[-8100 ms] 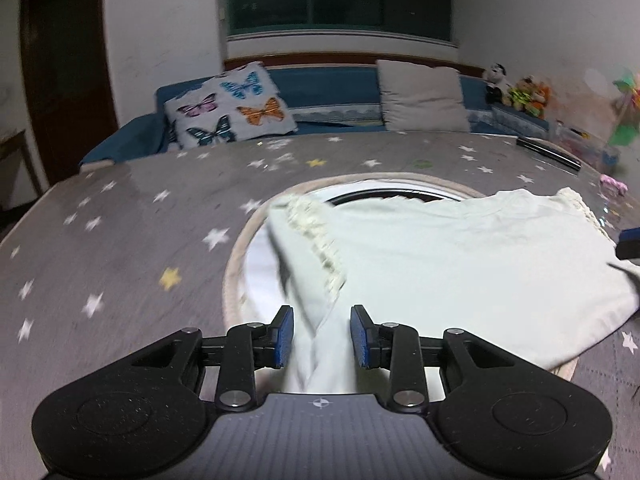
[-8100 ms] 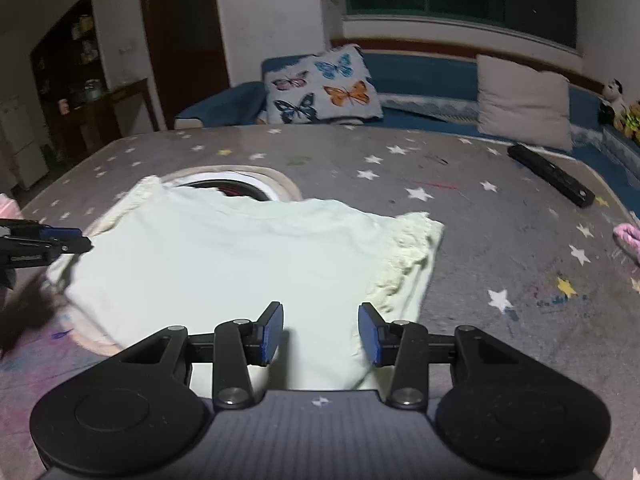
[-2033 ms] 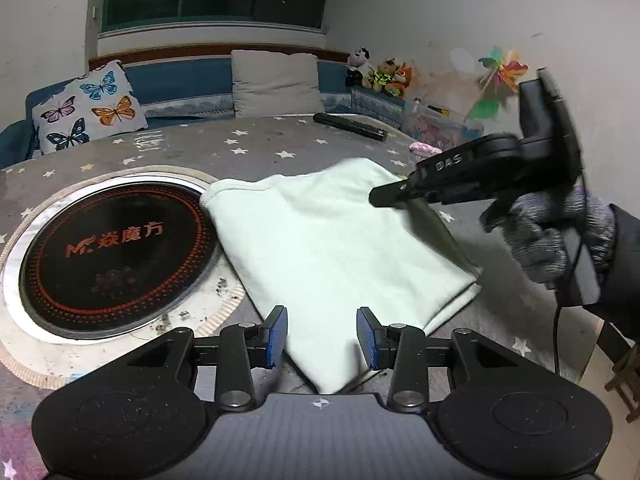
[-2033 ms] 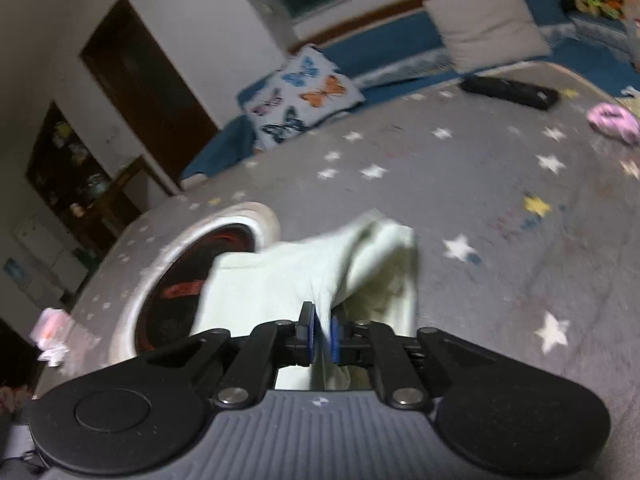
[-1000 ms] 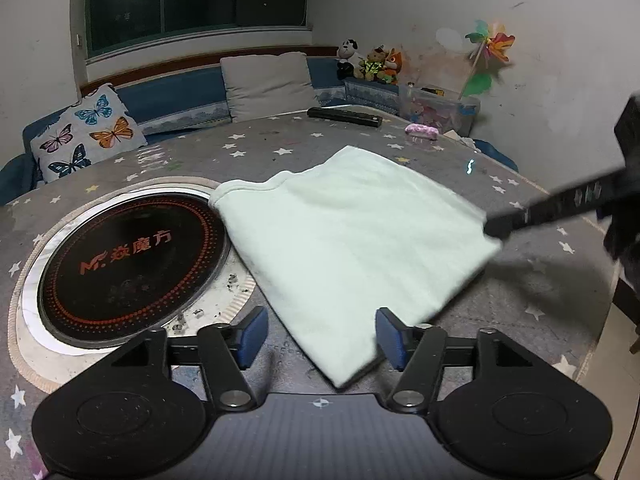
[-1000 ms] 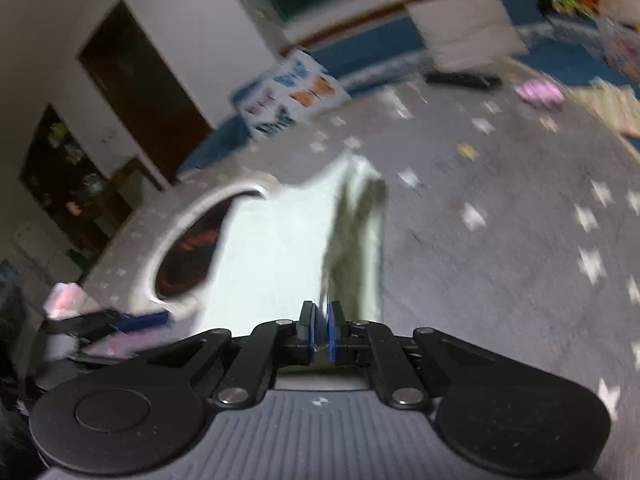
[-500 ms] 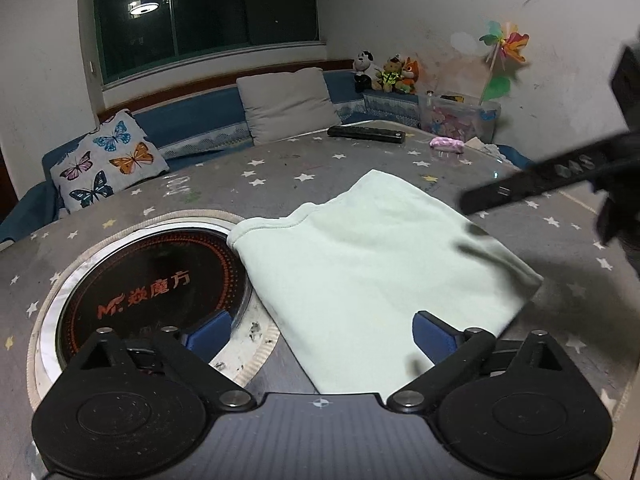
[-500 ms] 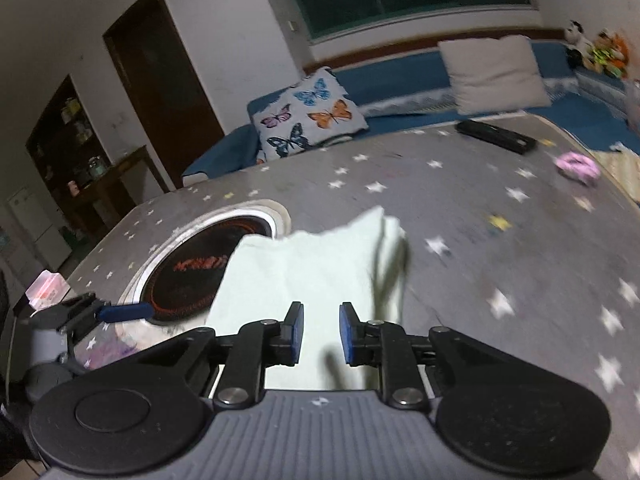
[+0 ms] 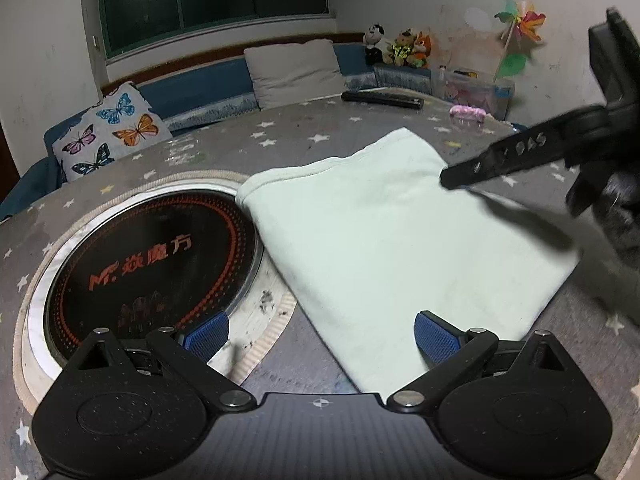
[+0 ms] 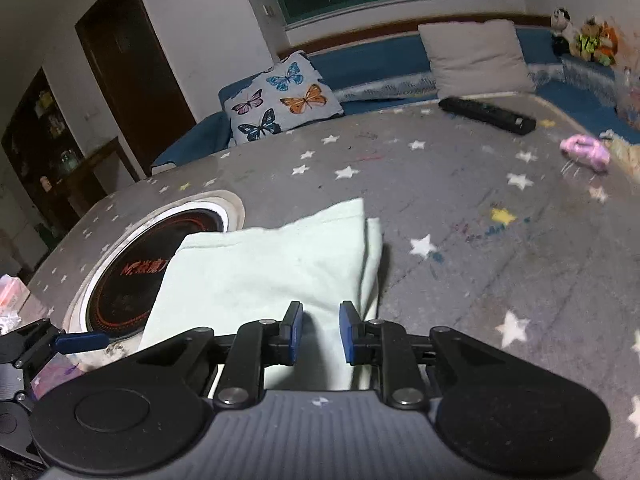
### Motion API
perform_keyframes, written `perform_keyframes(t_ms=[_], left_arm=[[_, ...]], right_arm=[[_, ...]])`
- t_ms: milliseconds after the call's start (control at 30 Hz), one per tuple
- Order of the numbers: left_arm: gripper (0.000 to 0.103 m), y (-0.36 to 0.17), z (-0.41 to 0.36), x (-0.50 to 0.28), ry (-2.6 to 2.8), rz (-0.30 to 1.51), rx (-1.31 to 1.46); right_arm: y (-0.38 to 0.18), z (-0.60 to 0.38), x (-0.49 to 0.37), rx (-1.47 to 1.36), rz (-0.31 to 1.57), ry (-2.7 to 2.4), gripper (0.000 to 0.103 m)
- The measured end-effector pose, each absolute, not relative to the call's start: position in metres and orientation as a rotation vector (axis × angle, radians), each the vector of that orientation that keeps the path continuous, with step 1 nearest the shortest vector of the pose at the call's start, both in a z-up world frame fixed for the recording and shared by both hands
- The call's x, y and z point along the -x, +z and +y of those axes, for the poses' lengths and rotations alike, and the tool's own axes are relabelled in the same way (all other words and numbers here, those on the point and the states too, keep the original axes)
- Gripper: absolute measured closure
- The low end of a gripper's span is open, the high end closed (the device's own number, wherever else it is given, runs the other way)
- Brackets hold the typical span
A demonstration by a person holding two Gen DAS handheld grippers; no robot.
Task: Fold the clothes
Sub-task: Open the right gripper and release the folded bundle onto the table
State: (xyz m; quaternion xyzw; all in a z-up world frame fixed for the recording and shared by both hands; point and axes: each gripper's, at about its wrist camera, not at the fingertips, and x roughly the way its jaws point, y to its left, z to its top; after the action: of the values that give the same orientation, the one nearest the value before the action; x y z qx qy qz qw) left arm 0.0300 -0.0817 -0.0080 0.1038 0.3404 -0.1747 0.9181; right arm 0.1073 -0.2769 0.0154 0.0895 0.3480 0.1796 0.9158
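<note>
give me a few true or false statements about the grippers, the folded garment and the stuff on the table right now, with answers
1. The left gripper is open wide. True.
2. The right gripper is clamped on the pale green garment. False: its blue pads stand apart, gripping nothing.
3. The garment lies folded, one corner overlapping the round black hotplate. True.
4. The black remote control lies on top of the garment. False: it lies apart, near the table's far edge.
5. The butterfly cushion sits on the star-patterned tablecloth. False: it rests on the blue sofa behind the table.
</note>
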Motion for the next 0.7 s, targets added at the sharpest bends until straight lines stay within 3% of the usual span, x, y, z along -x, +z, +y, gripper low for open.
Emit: perform_keyframes(t_ms=[167,300,467,700], left_arm=[[0.002,0.001,-0.079,-0.035,-0.347,0.675,-0.199],[0.002,0.007,-0.078,-0.051,-0.316,0.659,-0.198],[0.000,0.013,-0.070,-0.079,-0.259,0.643,-0.190],[0.000,0.015,-0.058,-0.128,-0.170,0.635,-0.168]], right_arm=[[0.025,-0.277,-0.112,-0.183,0.685,0.374,0.083],[0.028,-0.272,-0.124,-0.176,0.674,0.376,0.066],[0.004,-0.277,-0.145,-0.191,0.750,0.322,0.064],[0.017,-0.274,-0.145,-0.191,0.700,0.360,0.063]])
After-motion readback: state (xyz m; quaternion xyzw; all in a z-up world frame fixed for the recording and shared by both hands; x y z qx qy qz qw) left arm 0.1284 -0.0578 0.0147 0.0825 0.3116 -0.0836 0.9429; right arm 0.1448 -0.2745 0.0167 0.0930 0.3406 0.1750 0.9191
